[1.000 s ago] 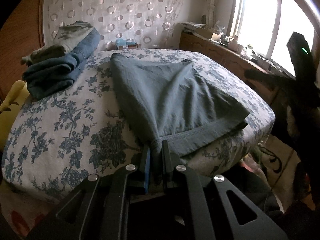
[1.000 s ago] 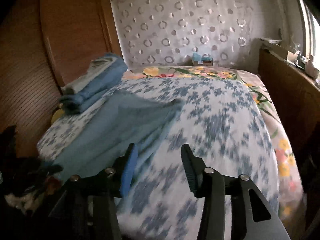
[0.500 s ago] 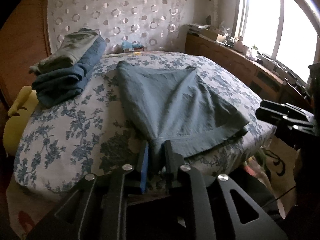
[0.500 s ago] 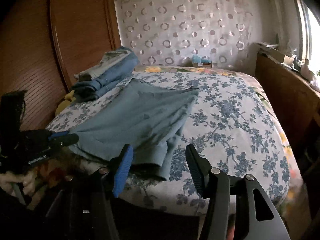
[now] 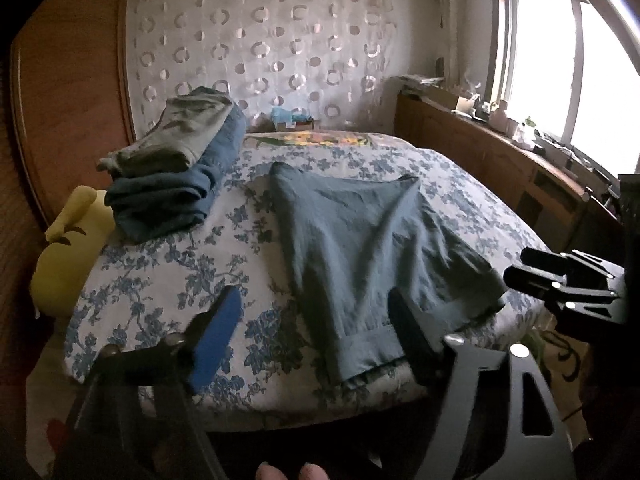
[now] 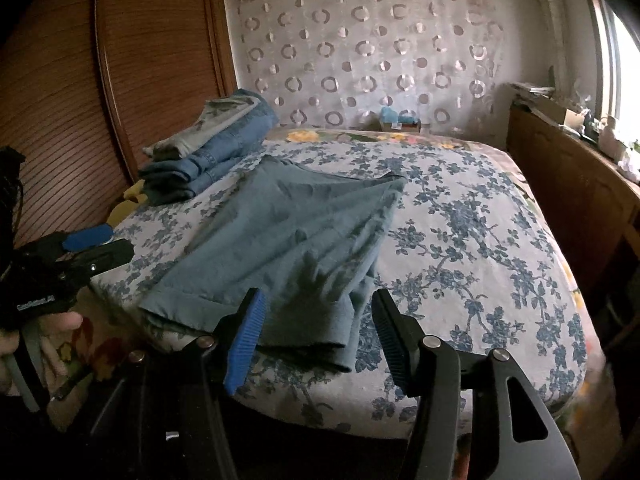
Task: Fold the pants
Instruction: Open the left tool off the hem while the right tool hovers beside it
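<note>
With your left gripper [image 5: 312, 332] just opened off the hem and your right gripper [image 6: 318, 332] spread empty, the pants [image 5: 360, 248] lie at the bed's [image 5: 160, 280] near edge, where a careless tug could drag them off.

Both views are taken from low at the foot of the bed [image 5: 168, 264], aimed slightly downward along it toward the patterned curtain [image 5: 280, 52] at its head. The left wrist view is set at the near left corner, the right wrist view further right. The near edge is seen close up in each. The pants [image 6: 288, 240], the stack of folded clothes [image 6: 216, 148] and the curtain are shared, and each gripper is caught at the edge of the other view.
</note>
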Demonstrator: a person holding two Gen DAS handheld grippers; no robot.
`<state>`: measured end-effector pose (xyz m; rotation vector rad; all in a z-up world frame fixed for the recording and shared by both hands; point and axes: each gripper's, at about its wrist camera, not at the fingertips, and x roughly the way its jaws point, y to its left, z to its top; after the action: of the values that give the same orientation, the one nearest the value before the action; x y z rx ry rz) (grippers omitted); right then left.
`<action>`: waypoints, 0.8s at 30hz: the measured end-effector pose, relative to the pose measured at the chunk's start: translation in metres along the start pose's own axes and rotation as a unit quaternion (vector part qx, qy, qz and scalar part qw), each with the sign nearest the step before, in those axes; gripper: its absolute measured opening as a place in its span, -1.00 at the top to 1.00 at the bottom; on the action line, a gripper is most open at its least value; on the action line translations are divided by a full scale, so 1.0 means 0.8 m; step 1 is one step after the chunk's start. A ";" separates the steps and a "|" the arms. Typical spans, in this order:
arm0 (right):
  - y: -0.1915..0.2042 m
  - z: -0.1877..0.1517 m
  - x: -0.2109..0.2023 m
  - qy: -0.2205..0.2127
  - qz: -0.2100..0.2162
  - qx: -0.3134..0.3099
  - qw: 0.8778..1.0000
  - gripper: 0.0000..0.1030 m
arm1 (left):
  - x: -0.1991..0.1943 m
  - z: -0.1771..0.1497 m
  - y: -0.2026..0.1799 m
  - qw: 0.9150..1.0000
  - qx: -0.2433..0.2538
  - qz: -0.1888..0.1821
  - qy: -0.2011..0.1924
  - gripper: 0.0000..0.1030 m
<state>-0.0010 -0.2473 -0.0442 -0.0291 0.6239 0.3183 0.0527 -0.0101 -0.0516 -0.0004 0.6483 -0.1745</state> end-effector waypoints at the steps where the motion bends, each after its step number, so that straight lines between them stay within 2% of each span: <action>1: 0.001 0.000 0.000 0.000 -0.001 -0.001 1.000 -0.11 | -0.001 0.001 -0.001 1.000 0.001 0.002 -0.001 -0.52; 10: -0.003 -0.005 0.005 0.009 -0.007 0.002 1.000 -0.12 | 0.004 -0.003 -0.007 1.000 0.010 0.008 0.008 -0.53; 16: -0.009 -0.007 0.005 0.010 -0.012 0.011 1.000 -0.12 | 0.008 -0.005 -0.008 1.000 0.005 -0.018 0.012 -0.53; 24: -0.010 -0.008 0.006 0.014 -0.025 0.015 0.999 -0.12 | 0.023 -0.012 -0.009 0.999 0.000 -0.032 0.028 -0.53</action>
<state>0.0019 -0.2545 -0.0527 -0.0199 0.6538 0.2610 0.0603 -0.0198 -0.0696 -0.0170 0.7039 -0.2360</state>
